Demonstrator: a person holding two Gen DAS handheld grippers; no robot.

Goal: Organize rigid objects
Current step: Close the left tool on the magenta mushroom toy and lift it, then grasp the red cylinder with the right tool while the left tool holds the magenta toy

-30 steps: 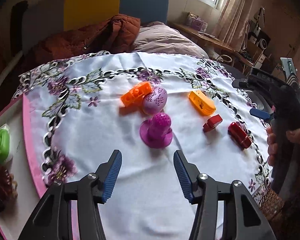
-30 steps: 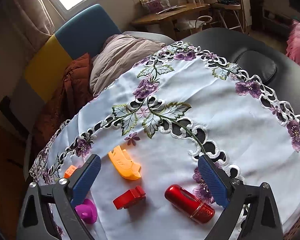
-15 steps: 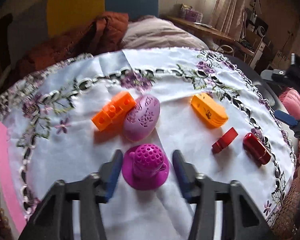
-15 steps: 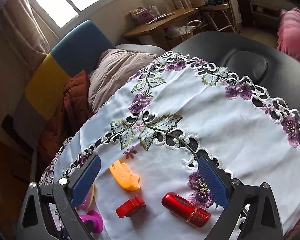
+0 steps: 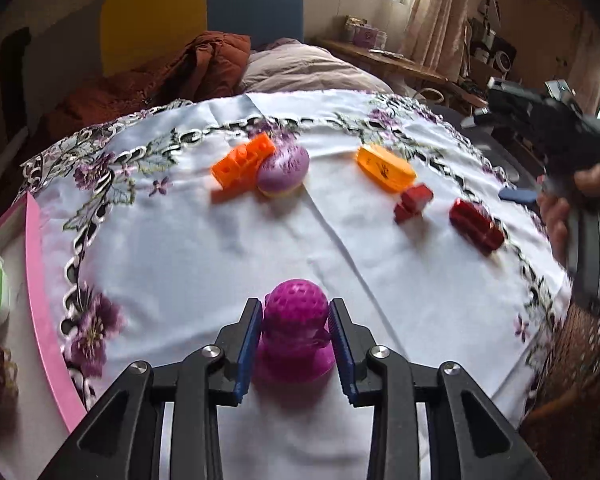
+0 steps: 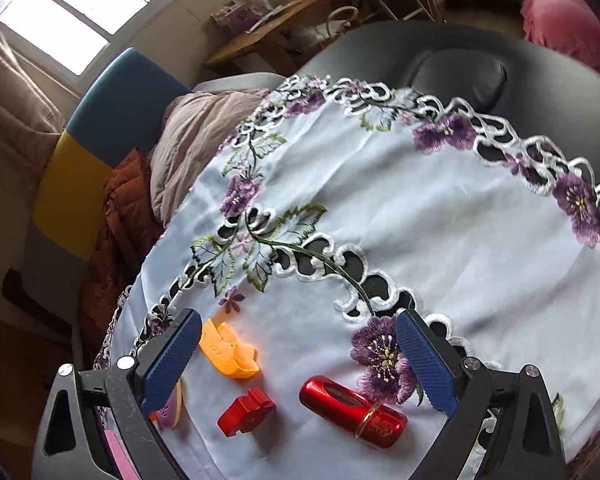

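Your left tool (image 5: 294, 340) grips the purple knob toy (image 5: 295, 330) near the counter's (image 5: 204, 256) near edge, your right tool (image 6: 300, 364) hovers wide and empty, and five pieces remain scattered toward the far and right edges.

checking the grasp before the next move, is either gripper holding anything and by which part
The left gripper grips the magenta dotted toy across its upright knob, above the round base. The right gripper is open and holds nothing.
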